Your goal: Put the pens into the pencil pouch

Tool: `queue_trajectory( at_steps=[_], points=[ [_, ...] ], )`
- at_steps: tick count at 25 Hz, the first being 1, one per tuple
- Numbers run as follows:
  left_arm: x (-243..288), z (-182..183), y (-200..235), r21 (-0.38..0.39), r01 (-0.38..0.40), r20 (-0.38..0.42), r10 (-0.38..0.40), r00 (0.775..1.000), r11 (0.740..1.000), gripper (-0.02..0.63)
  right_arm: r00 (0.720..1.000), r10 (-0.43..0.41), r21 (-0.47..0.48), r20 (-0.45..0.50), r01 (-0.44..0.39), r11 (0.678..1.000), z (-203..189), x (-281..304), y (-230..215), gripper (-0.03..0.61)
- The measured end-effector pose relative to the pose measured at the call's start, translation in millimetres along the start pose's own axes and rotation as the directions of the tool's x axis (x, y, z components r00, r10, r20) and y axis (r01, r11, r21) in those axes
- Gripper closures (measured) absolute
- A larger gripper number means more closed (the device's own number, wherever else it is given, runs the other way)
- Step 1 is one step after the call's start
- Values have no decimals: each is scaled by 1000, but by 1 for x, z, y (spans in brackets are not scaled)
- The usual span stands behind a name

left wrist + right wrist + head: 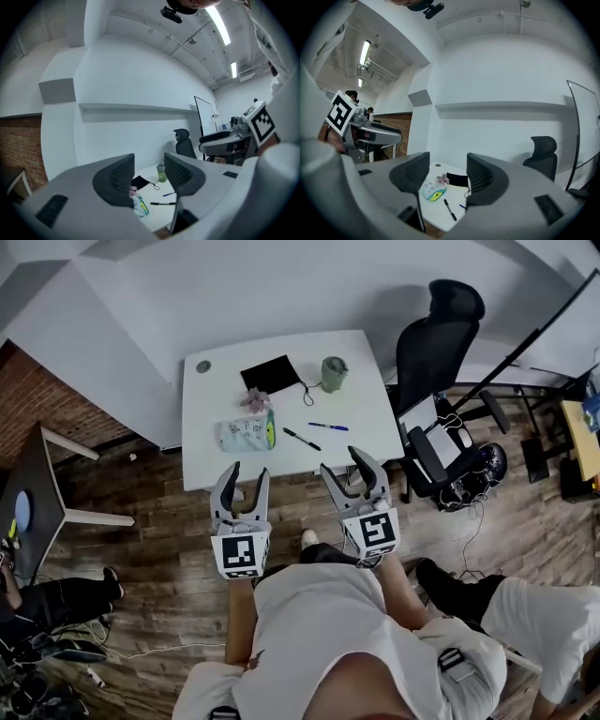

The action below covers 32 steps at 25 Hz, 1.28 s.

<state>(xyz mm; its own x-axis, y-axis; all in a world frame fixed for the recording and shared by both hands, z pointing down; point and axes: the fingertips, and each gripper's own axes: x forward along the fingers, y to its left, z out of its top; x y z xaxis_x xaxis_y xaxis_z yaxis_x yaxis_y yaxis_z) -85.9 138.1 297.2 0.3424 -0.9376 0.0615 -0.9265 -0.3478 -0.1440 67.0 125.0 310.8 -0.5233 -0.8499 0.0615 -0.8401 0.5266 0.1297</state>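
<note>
From the head view, both grippers are held in the air short of the near edge of the white table, well apart from everything on it. The left gripper and the right gripper each have their jaws spread and empty. On the table the pale printed pencil pouch lies left of centre, with a small pink thing just behind it. The black pen lies just to the pouch's right, and the blue pen is a little farther right. A flat black case with a cord and a green cup sit toward the far edge. A black office chair stands at the table's right. In the left gripper view the jaws stand wide apart with nothing between them; pouch, pens and cup show far off through the gap. In the right gripper view the jaws are likewise parted and hold nothing, with the pouch and black pen distant beyond them.
</note>
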Motion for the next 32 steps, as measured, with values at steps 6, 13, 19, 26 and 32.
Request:
queue_trajectory(
  at_steps=[6,13,19,26,32],
  points=[
    [34,-4,9,3,-20,-21,20,1000,1000,419,1000,13,12,-8,-13,1000,-4,31,-25,330],
    [66,-7,17,13,-24,-31,24,999,1000,419,1000,25,24,-17,-24,999,-15,58,-42,330],
    [93,-19,27,9,-11,-54,12,998,1000,419,999,18,33,-46,-17,999,-29,79,-54,331],
    [133,-46,43,-7,32,-104,-32,994,999,420,992,36,38,-121,-31,999,-55,117,-61,333],
    [163,-99,49,-24,109,-219,-112,969,994,428,960,86,39,-266,-79,996,-105,143,-54,343]
  ],
)
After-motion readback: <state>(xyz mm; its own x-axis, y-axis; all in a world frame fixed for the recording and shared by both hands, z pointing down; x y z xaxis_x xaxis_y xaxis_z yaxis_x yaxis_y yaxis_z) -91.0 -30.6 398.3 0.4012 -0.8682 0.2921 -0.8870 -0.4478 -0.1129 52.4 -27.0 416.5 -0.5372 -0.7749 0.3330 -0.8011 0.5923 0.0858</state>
